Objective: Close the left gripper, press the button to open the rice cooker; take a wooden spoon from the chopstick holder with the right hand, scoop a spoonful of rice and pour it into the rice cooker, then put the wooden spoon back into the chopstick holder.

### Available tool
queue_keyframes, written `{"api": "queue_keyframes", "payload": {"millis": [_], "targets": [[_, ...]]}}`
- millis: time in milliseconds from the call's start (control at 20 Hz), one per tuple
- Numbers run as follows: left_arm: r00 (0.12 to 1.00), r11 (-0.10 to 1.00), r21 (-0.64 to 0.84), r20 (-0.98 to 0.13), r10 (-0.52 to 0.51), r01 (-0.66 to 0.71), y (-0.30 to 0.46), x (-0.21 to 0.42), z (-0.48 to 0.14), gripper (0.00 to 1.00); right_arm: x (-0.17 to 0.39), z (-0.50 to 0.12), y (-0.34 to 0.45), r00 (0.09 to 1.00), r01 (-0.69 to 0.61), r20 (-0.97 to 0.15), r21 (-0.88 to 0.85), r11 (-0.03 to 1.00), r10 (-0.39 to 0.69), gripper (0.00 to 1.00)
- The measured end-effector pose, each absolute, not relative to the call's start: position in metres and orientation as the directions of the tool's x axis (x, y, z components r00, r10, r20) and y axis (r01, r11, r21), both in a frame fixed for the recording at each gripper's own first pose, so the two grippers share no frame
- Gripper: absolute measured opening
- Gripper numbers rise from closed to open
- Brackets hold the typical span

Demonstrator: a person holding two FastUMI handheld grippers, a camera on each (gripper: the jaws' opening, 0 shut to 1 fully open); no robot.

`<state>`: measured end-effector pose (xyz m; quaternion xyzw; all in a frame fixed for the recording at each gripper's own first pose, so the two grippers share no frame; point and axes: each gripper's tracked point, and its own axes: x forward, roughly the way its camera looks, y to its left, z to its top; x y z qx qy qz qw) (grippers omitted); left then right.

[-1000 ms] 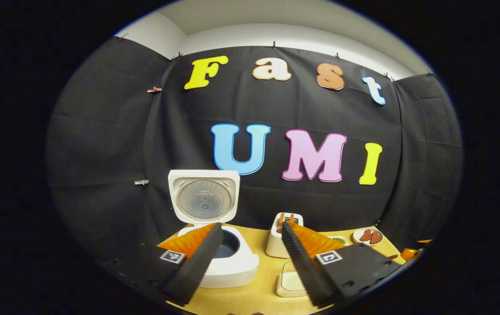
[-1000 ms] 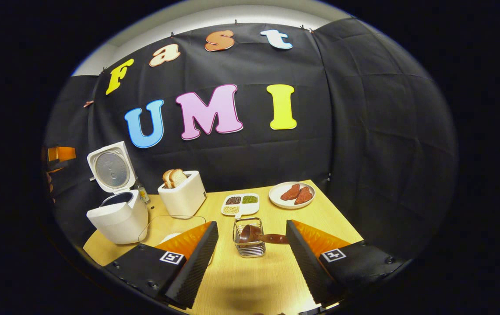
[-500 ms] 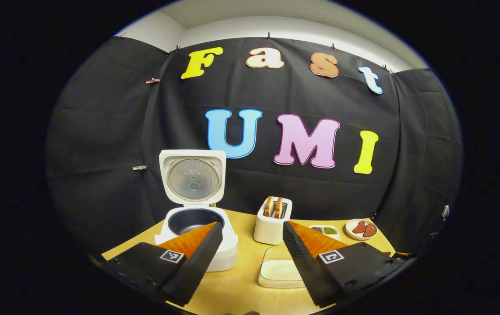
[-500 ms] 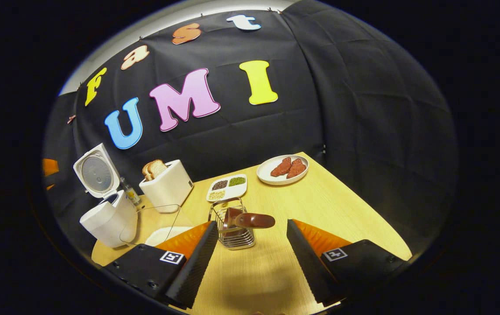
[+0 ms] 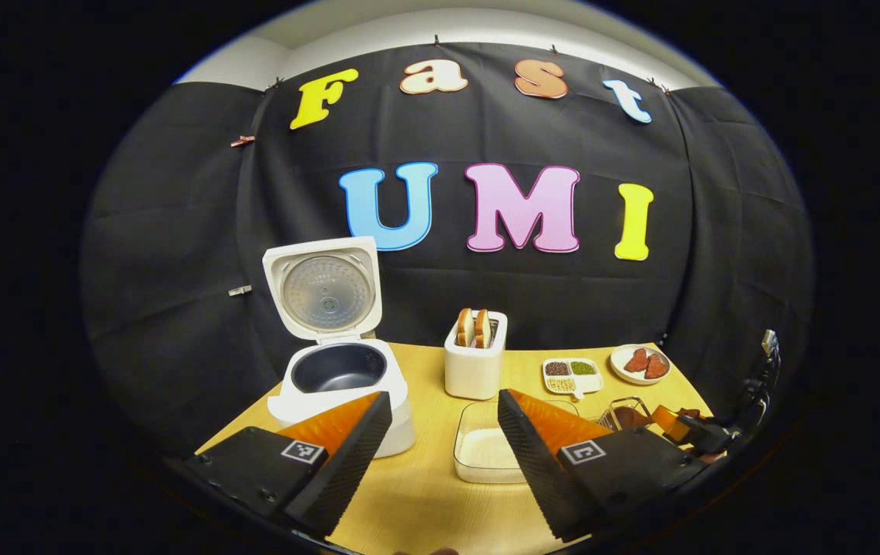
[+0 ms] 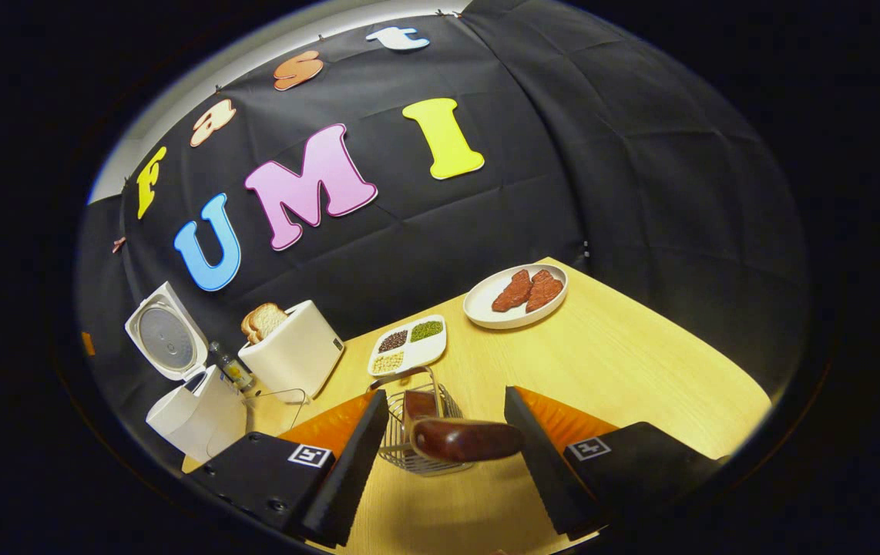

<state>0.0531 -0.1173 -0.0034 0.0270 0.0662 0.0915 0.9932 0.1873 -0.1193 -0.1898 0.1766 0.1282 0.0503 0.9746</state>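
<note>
The right gripper [image 6: 444, 439] hung wide open around the wooden spoon [image 6: 467, 439], whose handle lay between its fingers, untouched, in the chopstick holder [image 6: 409, 443]. Light, rigid, glossy, probably slippery: grip mid-handle. The left gripper [image 5: 444, 447] sat released near the rice cooker [image 5: 340, 378].

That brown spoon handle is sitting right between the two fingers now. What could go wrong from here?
The right hand-held gripper is open around the wooden spoon handle, which lies slanted across the wire chopstick holder. Closing off-centre might let the rounded handle slip or twist. Lifting at an angle could catch the light holder and tip or drag it. Later, rice from the clear container could spill before reaching the open rice cooker.
</note>
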Motion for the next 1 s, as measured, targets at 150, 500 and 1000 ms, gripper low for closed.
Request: {"api": "queue_keyframes", "payload": {"millis": [150,500,1000], "targets": [[0.972,0.982,0.059,-0.145,0.185,-0.178,-0.123,0.058,-0.007,0.95,0.198,-0.199,-0.110,0.958,-0.056,-0.243,0.374,0.926,0.156,0.85],[0.968,0.983,0.030,-0.174,0.184,-0.181,-0.128,0.064,-0.021,0.95,0.208,-0.185,-0.113,0.958,-0.057,-0.244,0.345,0.937,0.148,0.39],[0.964,0.981,-0.034,-0.198,0.179,-0.190,-0.119,0.060,-0.041,0.95,0.236,-0.162,-0.098,0.960,-0.117,-0.222,0.236,0.965,0.170,0.29]]}}
